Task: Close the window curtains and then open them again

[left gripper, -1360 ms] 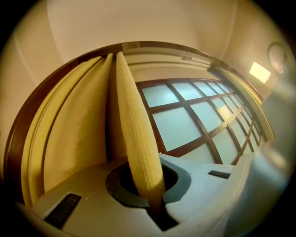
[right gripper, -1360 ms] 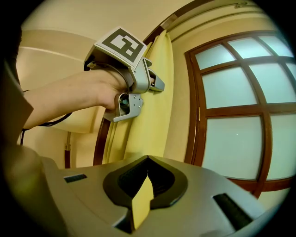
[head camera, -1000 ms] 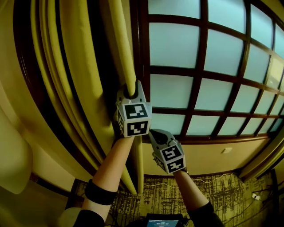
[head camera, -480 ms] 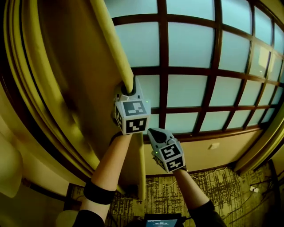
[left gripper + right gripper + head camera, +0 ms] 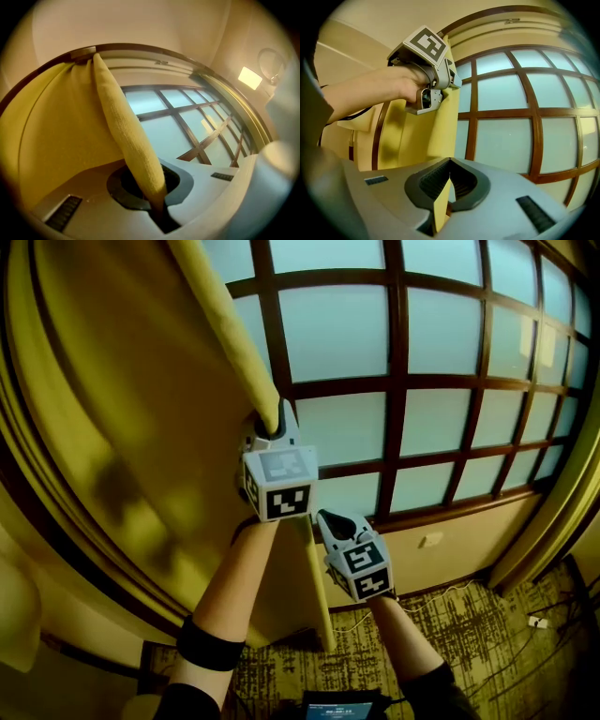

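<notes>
Curtain (image 5: pixel 122 427) fabric, yellow, is spread over the left part of the window (image 5: pixel 441 418), and its rolled leading edge is held up against the dark wooden bars. The edge is clamped between the closed jaws of the left gripper (image 5: pixel 272 427), which is raised above the other. In the left gripper view the rolled edge is seen running from the jaws up to the curved rail (image 5: pixel 140 47) at the top. The right gripper (image 5: pixel 330 518) is held lower and just to the right, and its jaws are shut on a thin fold of the same edge, as its own view shows.

Compared with a second ago, the deep bunched folds at the left are drawn out into a broad, flatter sheet. The dark upright at the window's left side is now covered by fabric. Both grippers are carried to the right along the window with the edge between them, and their grip is unchanged. Patterned carpet (image 5: pixel 450 634) is seen below, near the pale wall (image 5: pixel 459 563) under the sill.
</notes>
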